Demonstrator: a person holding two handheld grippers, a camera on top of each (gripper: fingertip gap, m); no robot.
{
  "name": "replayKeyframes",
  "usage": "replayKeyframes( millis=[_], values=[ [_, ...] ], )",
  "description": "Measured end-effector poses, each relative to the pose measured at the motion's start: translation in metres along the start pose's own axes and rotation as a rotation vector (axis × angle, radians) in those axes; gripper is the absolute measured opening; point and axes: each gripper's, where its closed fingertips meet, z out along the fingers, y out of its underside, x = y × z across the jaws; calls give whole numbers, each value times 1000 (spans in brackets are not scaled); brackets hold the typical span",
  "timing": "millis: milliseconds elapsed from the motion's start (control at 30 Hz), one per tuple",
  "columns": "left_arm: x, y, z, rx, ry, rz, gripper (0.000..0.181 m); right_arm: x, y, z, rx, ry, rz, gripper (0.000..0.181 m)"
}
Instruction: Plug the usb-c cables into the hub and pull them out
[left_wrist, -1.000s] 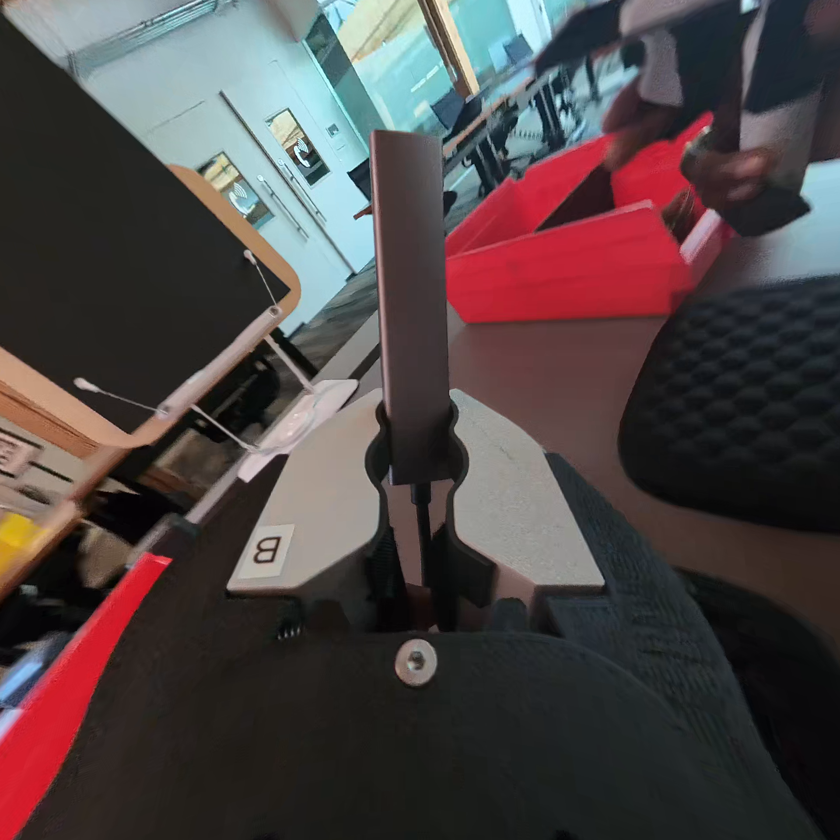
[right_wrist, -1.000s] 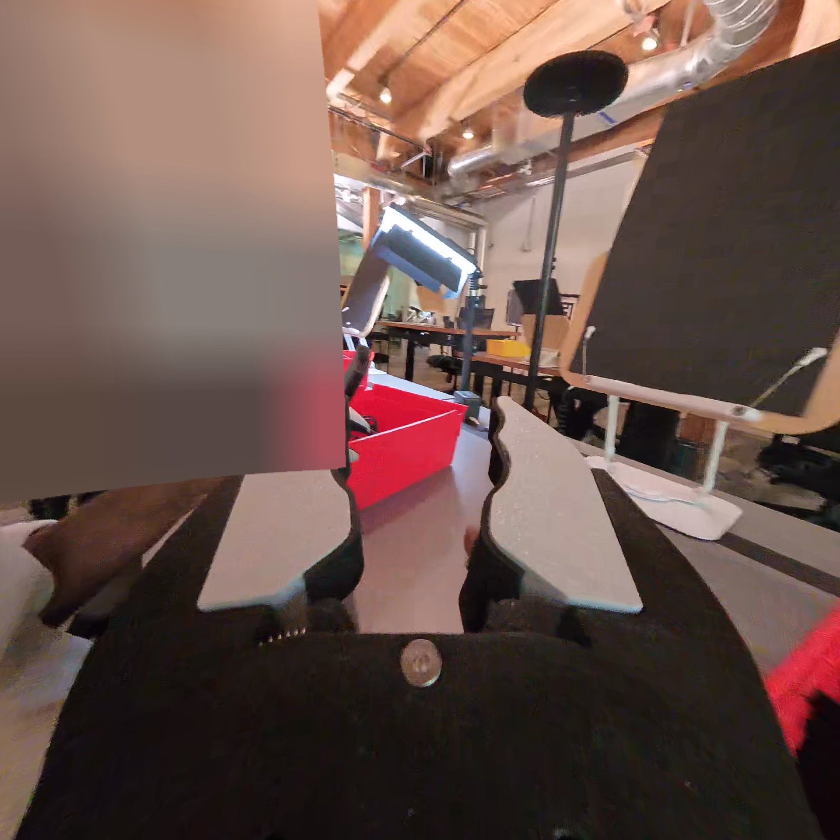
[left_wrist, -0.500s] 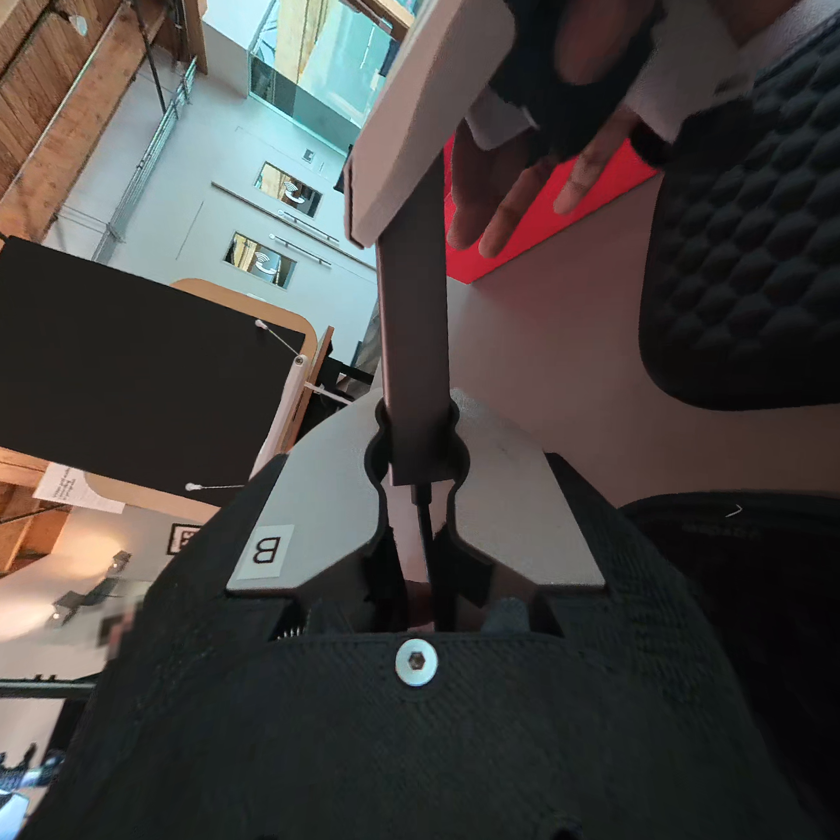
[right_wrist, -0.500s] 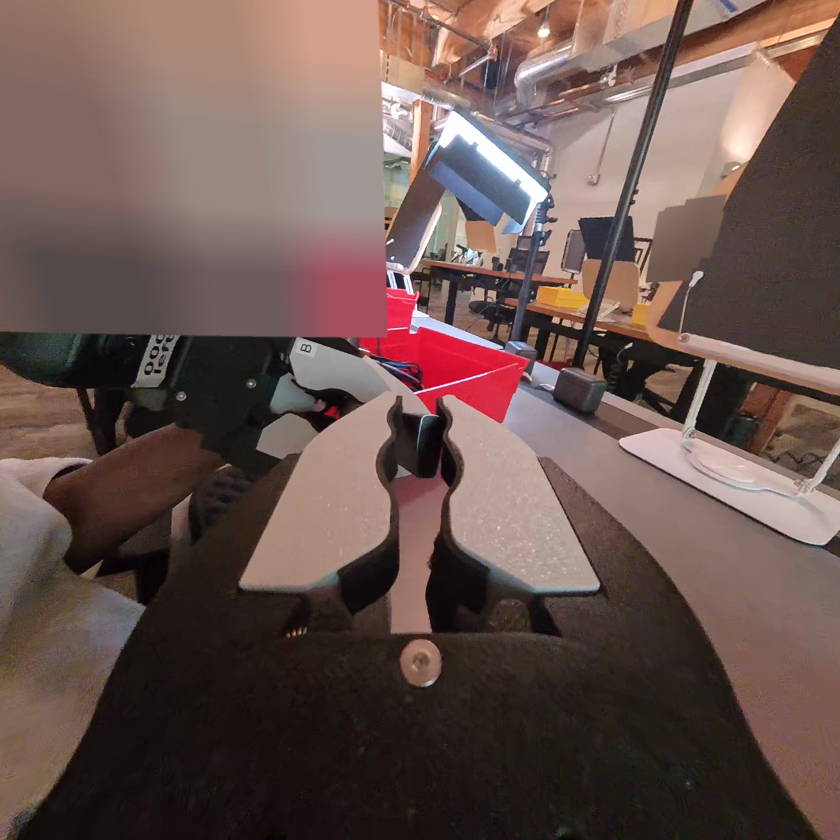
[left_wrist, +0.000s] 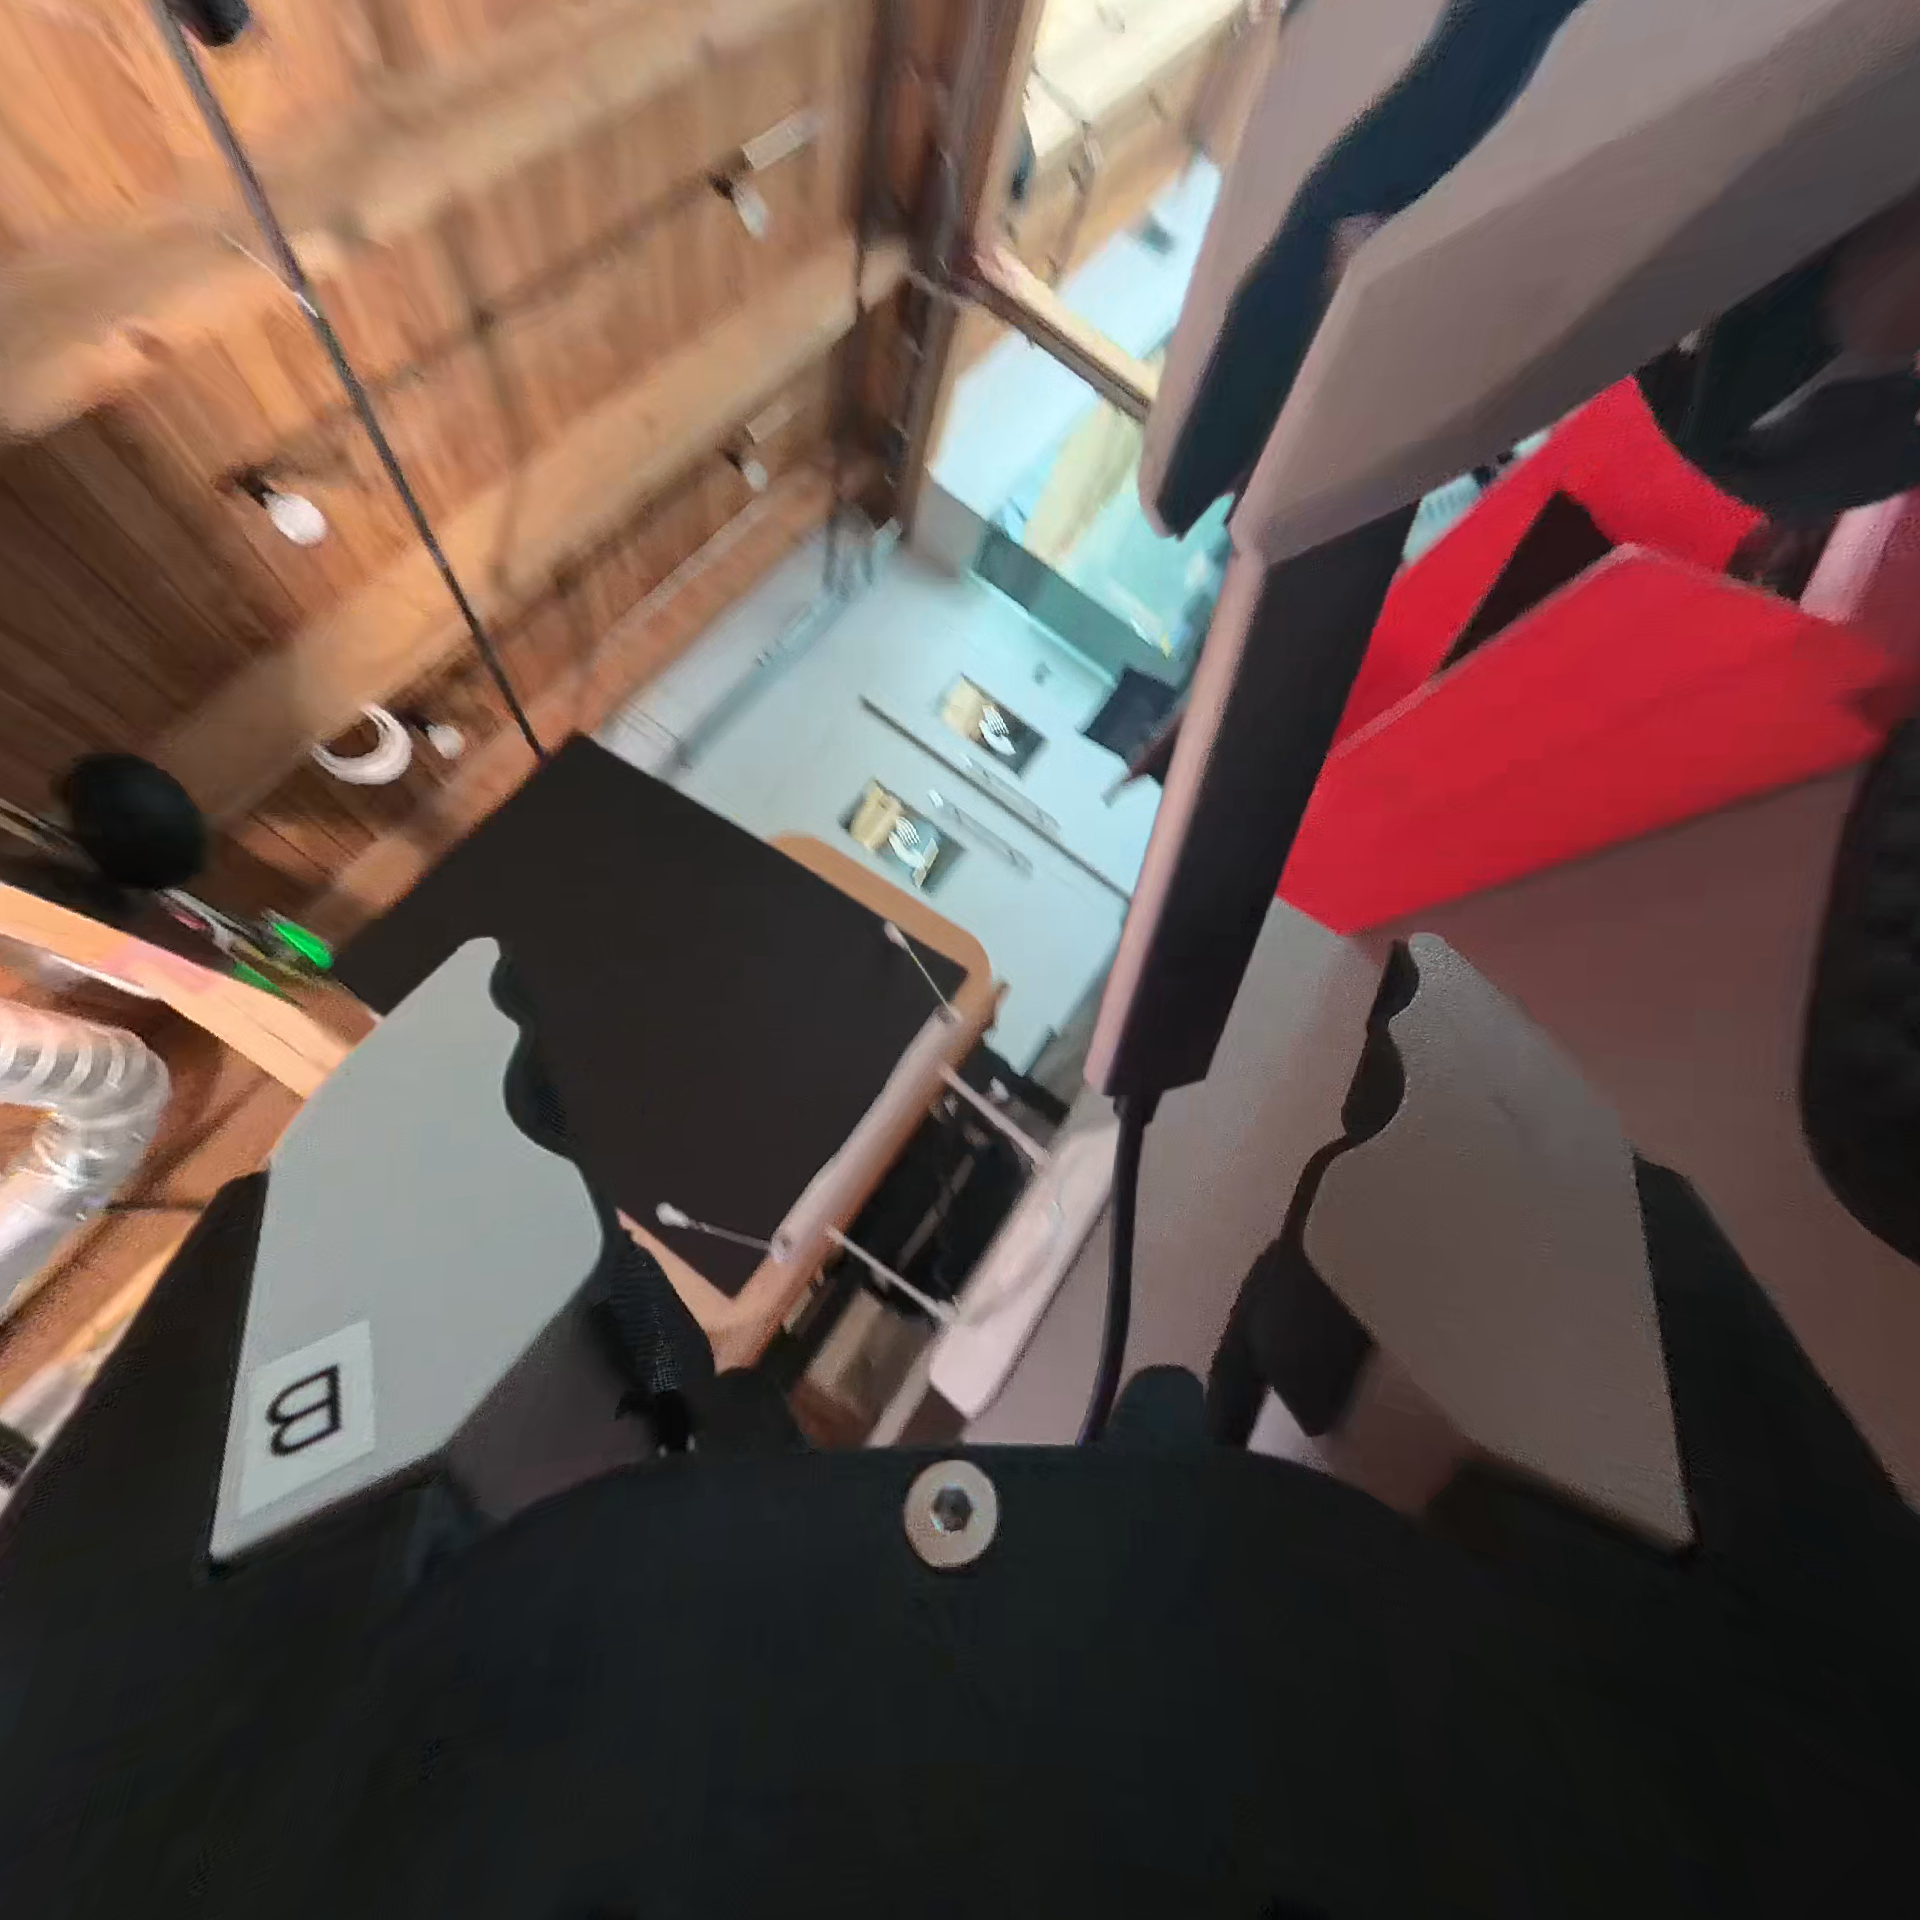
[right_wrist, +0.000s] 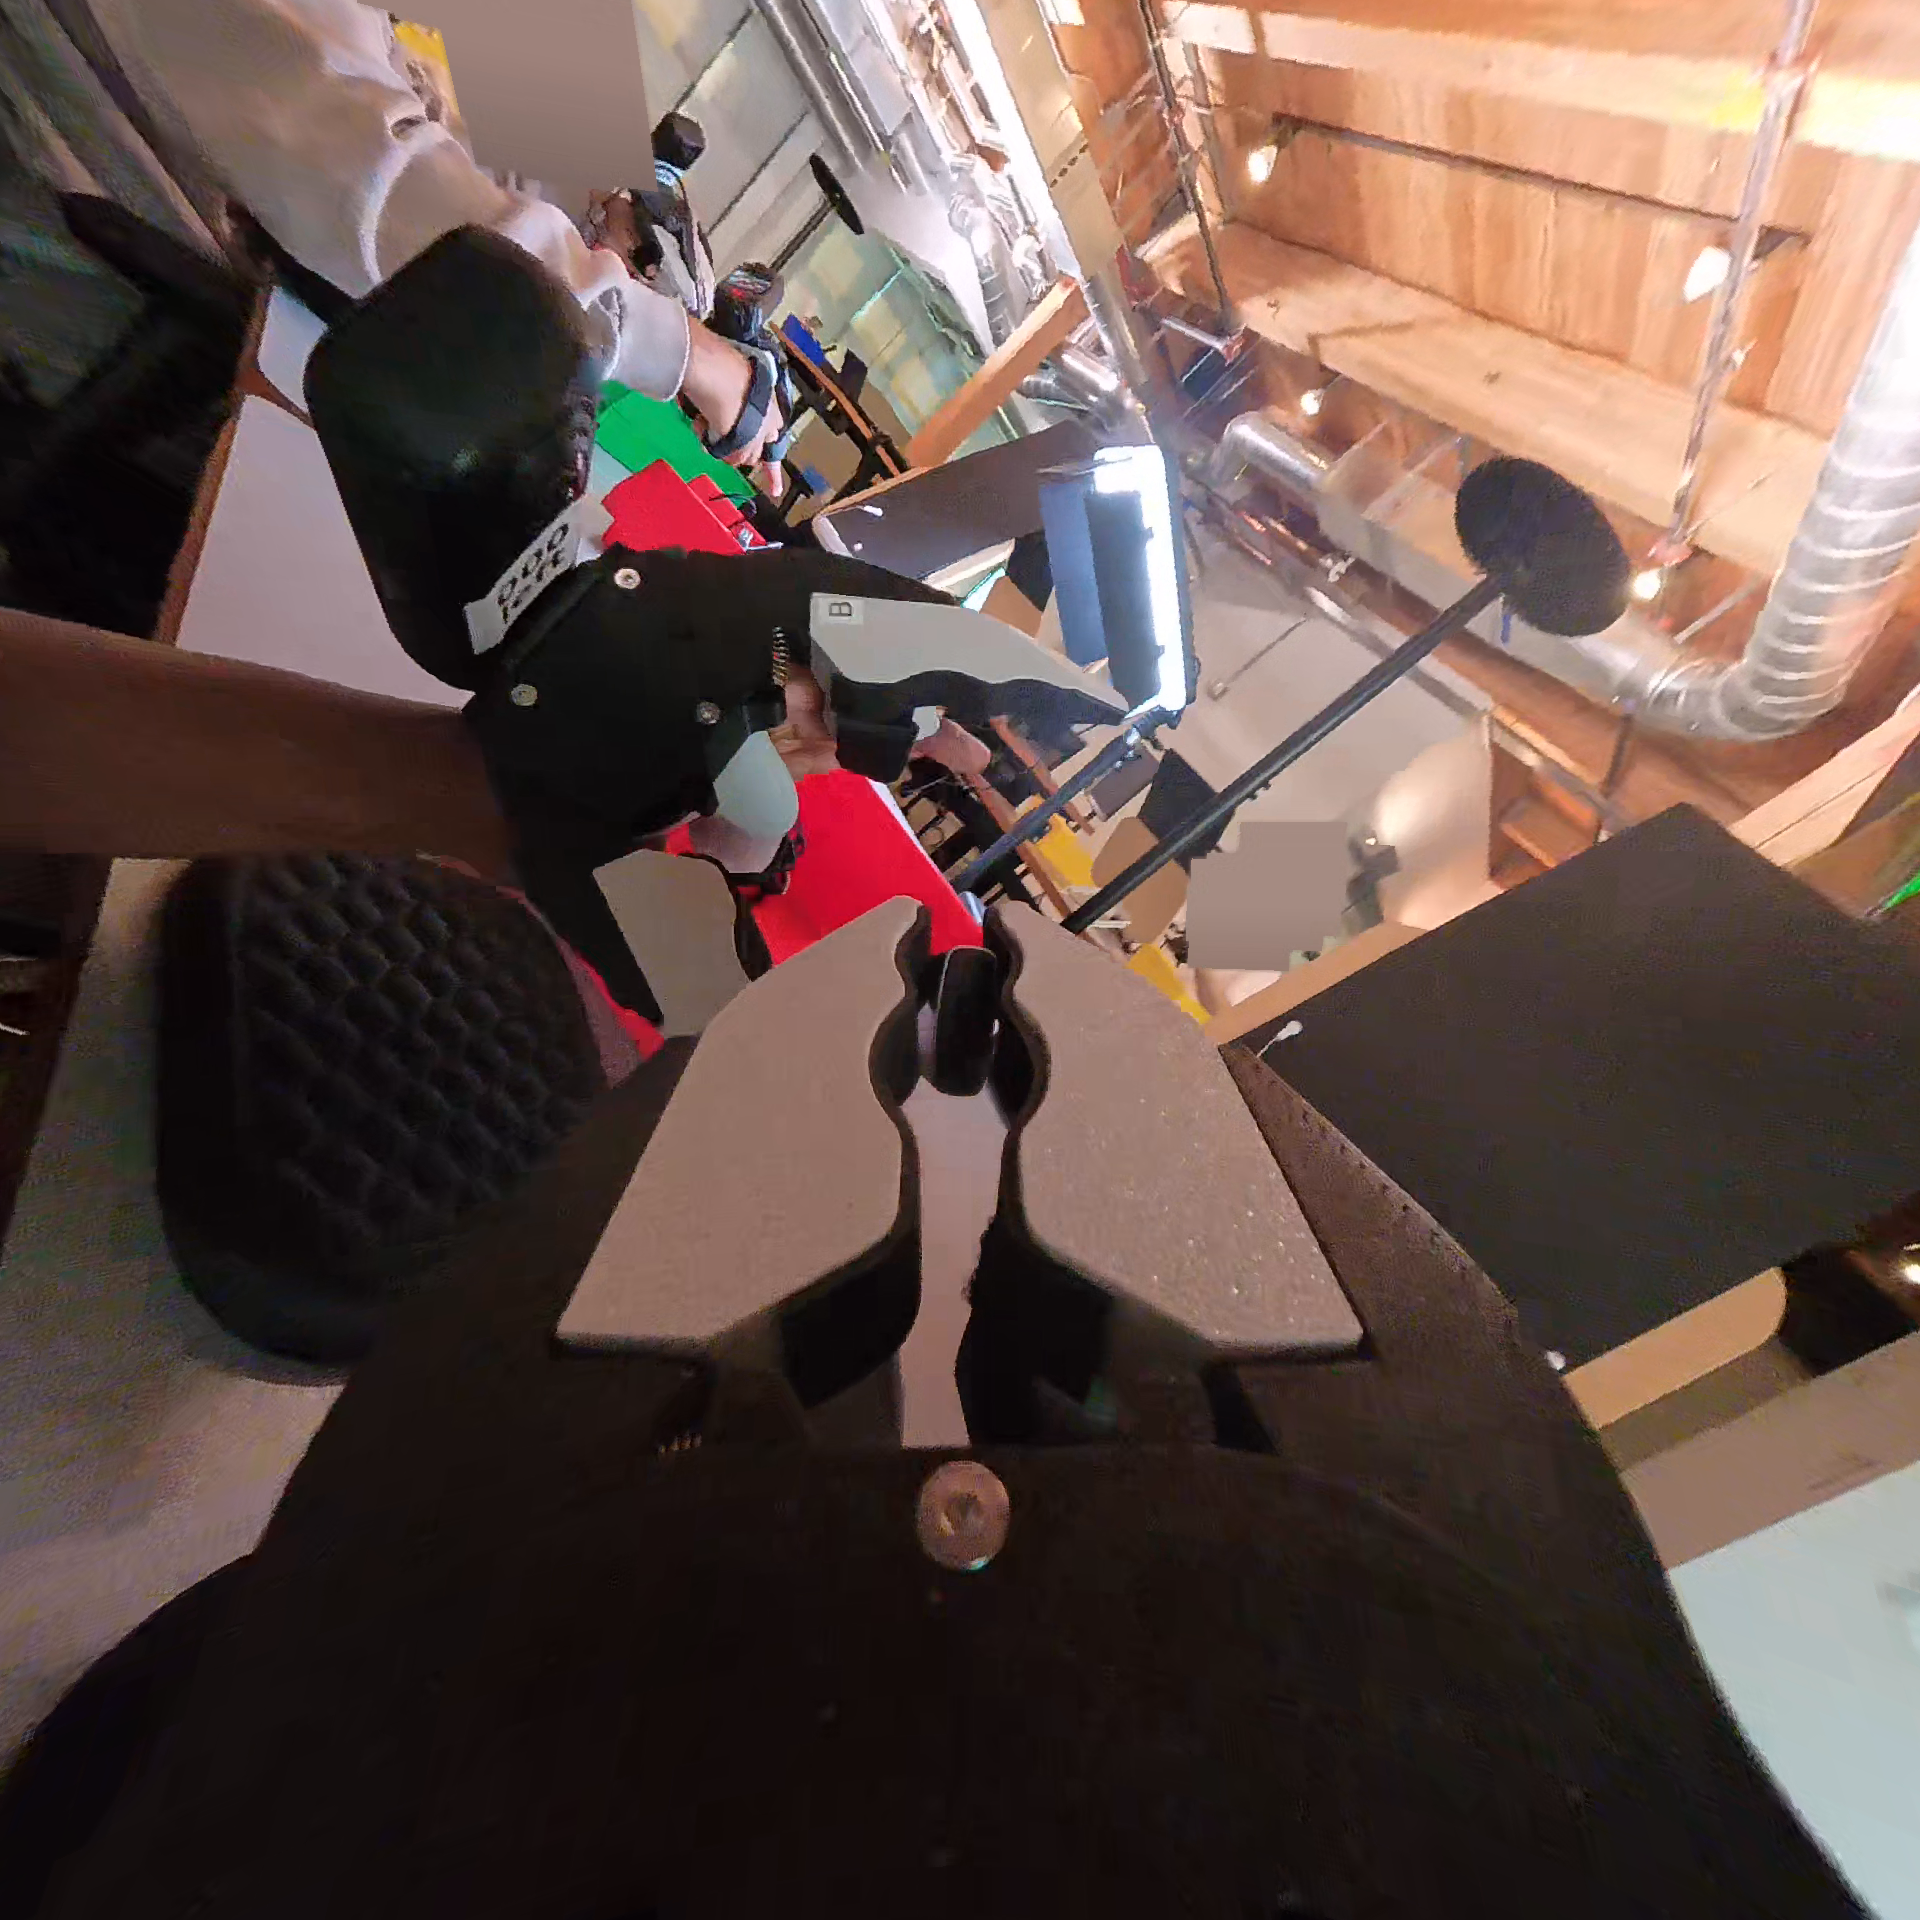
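Note:
The hub (left_wrist: 1236, 810) is a slim dark grey bar with a thin black cable (left_wrist: 1117, 1247) at its near end. In the left wrist view my left gripper (left_wrist: 956, 966) is open, its jaws wide apart. The hub's near end and cable hang between them and touch neither finger. My right gripper (left_wrist: 1210, 509) reaches in from the top right and is shut on the hub's far end. In the right wrist view my right gripper (right_wrist: 956, 935) clamps the hub's end (right_wrist: 961, 1023). The left gripper's fingers (right_wrist: 935, 649) show beyond it, spread apart. No loose USB-C cables are in view.
Red bins (left_wrist: 1610, 727) stand on the grey table (left_wrist: 1662, 997). A black quilted pad (right_wrist: 364, 1070) lies at the left of the right wrist view. A black board on a white stand (left_wrist: 665, 935) is nearby, with a light panel (right_wrist: 1112, 582) and a pole (right_wrist: 1299, 748). A person (right_wrist: 416, 145) stands behind.
My right gripper closed on the hub's far end. My left gripper then opened and let go of the hub's near end. Both views have tilted up toward the ceiling.

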Motion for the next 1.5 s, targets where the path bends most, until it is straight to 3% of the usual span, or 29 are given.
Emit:
replayKeyframes(
  millis=[100, 267, 433, 567, 767, 933, 1067, 1300, 1500],
  values=[
    [-22, -21, -16, 172, -87, -17, 145, 7, -15, -4, 45, 71, -98, 8],
    [-57, -24, -38, 255, -198, -110, 144, 34, -24, -15, -3, 255, -324, 8],
    [-74, -23, -48, 309, -274, -213, 143, 77, 2, -38, -245, 400, -524, 8],
    [-92, -26, -60, 366, -383, -268, 143, 121, 33, -72, -408, 506, -514, 8],
    [-110, -22, -74, 408, -456, -347, 143, 172, 96, -124, -585, 628, -282, 8],
    [-114, -13, -76, 399, -472, -413, 142, 201, 134, -150, -566, 741, -14, 6],
    [-113, -11, -73, 382, -461, -409, 142, 226, 158, -150, -522, 769, 184, 5],
    [-110, -10, -70, 346, -444, -362, 142, 286, 170, -135, -400, 780, 249, 5],
    [-107, -7, -67, 340, -422, -390, 142, 288, 228, -124, -463, 728, 466, 5]
  ],
)
